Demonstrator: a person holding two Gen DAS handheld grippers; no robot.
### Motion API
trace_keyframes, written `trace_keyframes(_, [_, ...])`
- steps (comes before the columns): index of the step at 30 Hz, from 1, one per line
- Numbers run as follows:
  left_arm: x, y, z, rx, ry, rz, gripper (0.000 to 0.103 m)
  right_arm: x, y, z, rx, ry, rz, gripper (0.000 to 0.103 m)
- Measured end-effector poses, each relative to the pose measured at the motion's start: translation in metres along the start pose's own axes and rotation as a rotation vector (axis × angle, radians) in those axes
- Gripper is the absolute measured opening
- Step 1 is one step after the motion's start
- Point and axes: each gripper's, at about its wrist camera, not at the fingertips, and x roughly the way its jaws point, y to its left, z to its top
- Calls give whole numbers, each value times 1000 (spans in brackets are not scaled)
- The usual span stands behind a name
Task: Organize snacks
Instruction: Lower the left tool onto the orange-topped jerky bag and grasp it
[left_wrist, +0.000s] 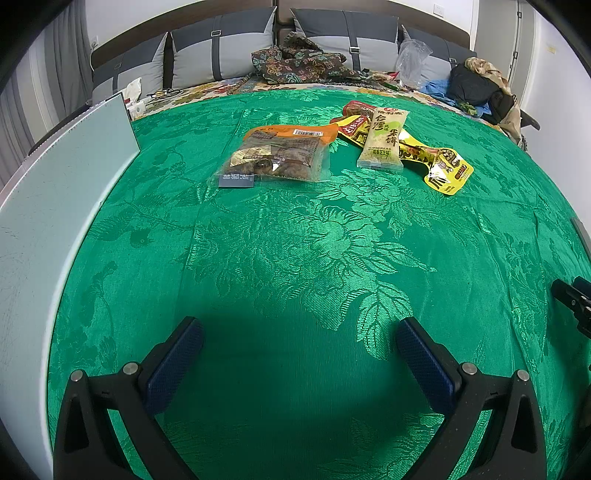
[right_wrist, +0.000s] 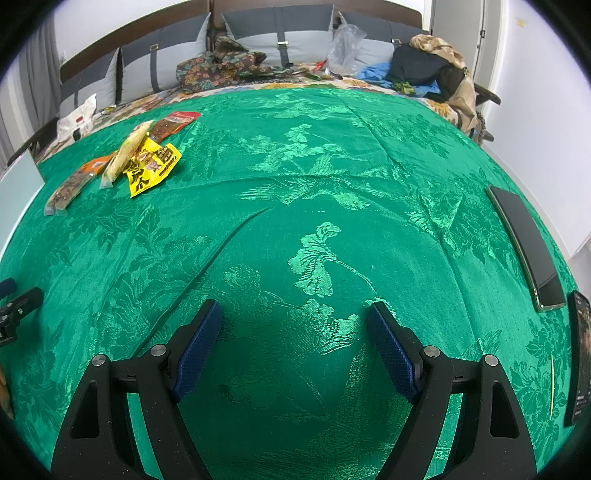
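Several snack packets lie on the green tablecloth (left_wrist: 280, 240). In the left wrist view a clear bag of brown snacks (left_wrist: 275, 155) lies far ahead, a pale green rice cracker packet (left_wrist: 384, 138) lies right of it over a yellow packet (left_wrist: 445, 168) and a red packet (left_wrist: 356, 114). My left gripper (left_wrist: 299, 339) is open and empty, well short of them. In the right wrist view the same pile sits at the far left: yellow packet (right_wrist: 151, 168), rice cracker packet (right_wrist: 123, 155), red packet (right_wrist: 173, 123), clear bag (right_wrist: 72, 188). My right gripper (right_wrist: 295, 325) is open and empty over bare cloth.
A pale box (left_wrist: 48, 192) stands along the left edge. Two dark phones (right_wrist: 526, 247) (right_wrist: 578, 358) lie at the right edge. A sofa with grey cushions (left_wrist: 229, 48), patterned cloth (left_wrist: 295, 62) and bags (left_wrist: 476, 88) is behind the table.
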Motion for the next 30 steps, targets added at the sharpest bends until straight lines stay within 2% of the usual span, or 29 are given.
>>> trace_keyframes(4, [0,0,1,7,9,-6,103,0,0,0,0,0,0,83])
trace_keyframes(6, [5,2,12,53,67,-48,103,0,0,0,0,0,0,83])
trace_keyframes(7, [9,6,22,64,90,-75,103,0,0,0,0,0,0,83])
trace_keyframes(9, [12,17,46,57,83,-91,103,0,0,0,0,0,0,83])
trace_keyframes(13, [26,36,104,25,76,-94,103,0,0,0,0,0,0,83])
trace_keyframes(15, [44,41,130,7,115,-128,103,0,0,0,0,0,0,83])
trace_keyframes(17, [70,42,148,-15,196,-167,103,0,0,0,0,0,0,83])
trace_keyframes(21, [102,36,161,-9,250,-131,103,0,0,0,1,0,0,83])
trace_keyframes(23, [106,30,163,28,226,-88,102,0,0,0,1,0,0,83])
trace_keyframes(24, [106,28,163,40,209,-71,92,0,0,0,1,0,0,84])
trace_keyframes(27, [100,31,159,35,156,-57,72,0,0,0,1,0,0,84])
trace_keyframes(30, [89,45,149,-30,138,-59,69,0,0,0,1,0,0,84])
